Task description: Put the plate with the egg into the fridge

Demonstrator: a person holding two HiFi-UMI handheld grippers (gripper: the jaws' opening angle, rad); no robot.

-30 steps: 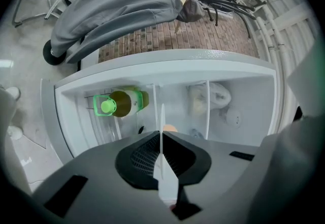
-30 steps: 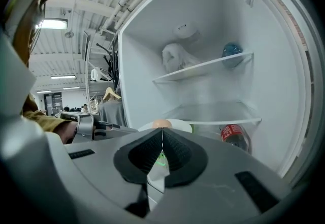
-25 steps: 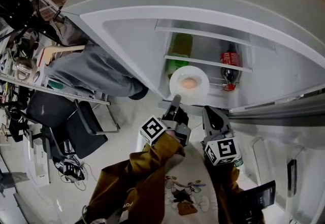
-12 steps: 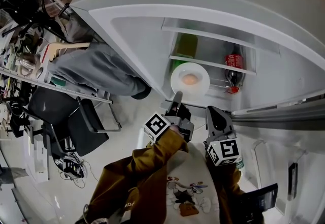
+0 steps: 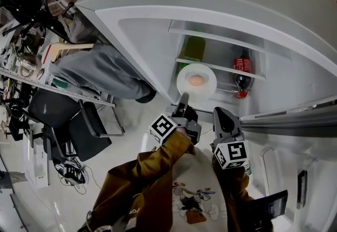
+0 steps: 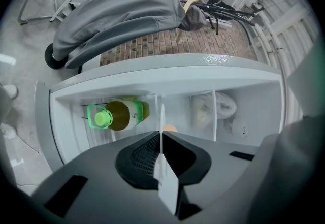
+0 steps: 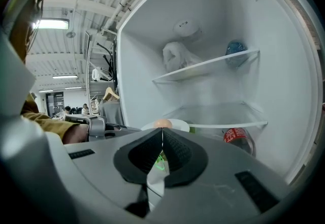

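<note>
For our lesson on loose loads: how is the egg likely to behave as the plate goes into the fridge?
The egg lies loose on the shallow plate, so it would probably roll if tilted. The left gripper pinches only one edge, so the plate may dip and spill it.

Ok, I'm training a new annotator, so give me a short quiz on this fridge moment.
1. True or false: the left gripper is shut on the plate.
2. What lies on the plate? A) egg B) tomato C) bread
3. Fill in: the right gripper is shut and holds ___.
Key: 1 true; 2 A; 3 nothing.
</note>
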